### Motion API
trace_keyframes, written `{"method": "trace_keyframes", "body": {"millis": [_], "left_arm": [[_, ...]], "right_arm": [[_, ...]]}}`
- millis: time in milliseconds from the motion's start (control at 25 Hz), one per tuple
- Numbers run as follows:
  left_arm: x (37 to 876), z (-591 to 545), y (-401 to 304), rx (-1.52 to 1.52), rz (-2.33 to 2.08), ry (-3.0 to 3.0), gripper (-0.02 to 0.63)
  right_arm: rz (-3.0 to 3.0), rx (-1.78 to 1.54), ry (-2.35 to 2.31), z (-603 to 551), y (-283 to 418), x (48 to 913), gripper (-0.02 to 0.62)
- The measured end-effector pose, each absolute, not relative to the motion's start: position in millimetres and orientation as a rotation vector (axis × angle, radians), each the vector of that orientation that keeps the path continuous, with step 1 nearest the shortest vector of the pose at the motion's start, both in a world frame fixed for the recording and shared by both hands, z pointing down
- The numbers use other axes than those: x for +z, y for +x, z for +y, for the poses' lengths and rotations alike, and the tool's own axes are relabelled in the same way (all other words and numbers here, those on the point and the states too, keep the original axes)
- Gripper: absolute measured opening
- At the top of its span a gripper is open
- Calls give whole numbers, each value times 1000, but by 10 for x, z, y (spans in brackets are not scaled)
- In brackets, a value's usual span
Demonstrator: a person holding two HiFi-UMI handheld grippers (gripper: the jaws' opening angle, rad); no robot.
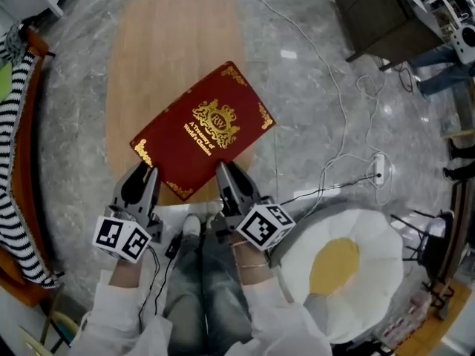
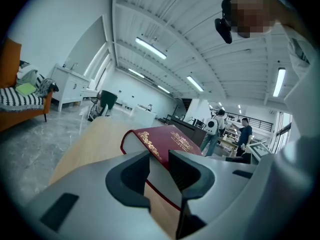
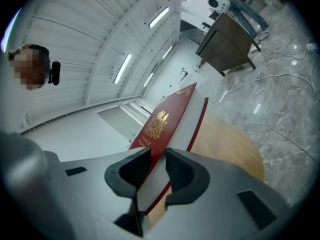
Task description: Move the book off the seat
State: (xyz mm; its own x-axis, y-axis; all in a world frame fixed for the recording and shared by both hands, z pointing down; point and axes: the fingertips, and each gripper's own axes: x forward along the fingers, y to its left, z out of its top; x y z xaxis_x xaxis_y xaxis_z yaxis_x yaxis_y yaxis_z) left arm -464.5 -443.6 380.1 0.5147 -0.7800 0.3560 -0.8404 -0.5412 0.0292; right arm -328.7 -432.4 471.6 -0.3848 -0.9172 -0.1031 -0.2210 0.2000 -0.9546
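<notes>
1. Head view: the red hardcover book (image 1: 202, 130) is off the seat (image 1: 382, 232), a white round cushion with a yellow centre at the lower right. It lies cover up over the light oval wooden table (image 1: 171, 28). The left gripper (image 1: 142, 175) and right gripper (image 1: 225, 170) each take the book's near edge, one at each end. Both white-sleeved forearms reach forward side by side. The step in hand looks like setting the book down. To do it well, both ends should be kept level, the underside laid flat on the wood, and the grips loosened only once the table carries the weight.

2. Left gripper view: the left gripper (image 2: 160, 156) pinches the book (image 2: 172, 136) across its thickness, with one jaw on the cover and one beneath. The table (image 2: 92, 144) runs close under the book, but whether they touch cannot be told. The gripper points slightly downward along the tabletop.

3. Right gripper view: the right gripper (image 3: 157, 156) is clamped on the book (image 3: 162, 116), with the pages visible between its pads. The table (image 3: 232, 146) lies just beyond. This hand sits roughly level.
</notes>
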Motion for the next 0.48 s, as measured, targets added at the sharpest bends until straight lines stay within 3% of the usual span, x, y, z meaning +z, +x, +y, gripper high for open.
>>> {"method": "trace_keyframes", "body": {"millis": [480], "left_arm": [[4836,-4651,-5069,533,-1358,2413,118]], "right_arm": [[1793,-1422,-1086,-4486,-3735,5757,95]]}}
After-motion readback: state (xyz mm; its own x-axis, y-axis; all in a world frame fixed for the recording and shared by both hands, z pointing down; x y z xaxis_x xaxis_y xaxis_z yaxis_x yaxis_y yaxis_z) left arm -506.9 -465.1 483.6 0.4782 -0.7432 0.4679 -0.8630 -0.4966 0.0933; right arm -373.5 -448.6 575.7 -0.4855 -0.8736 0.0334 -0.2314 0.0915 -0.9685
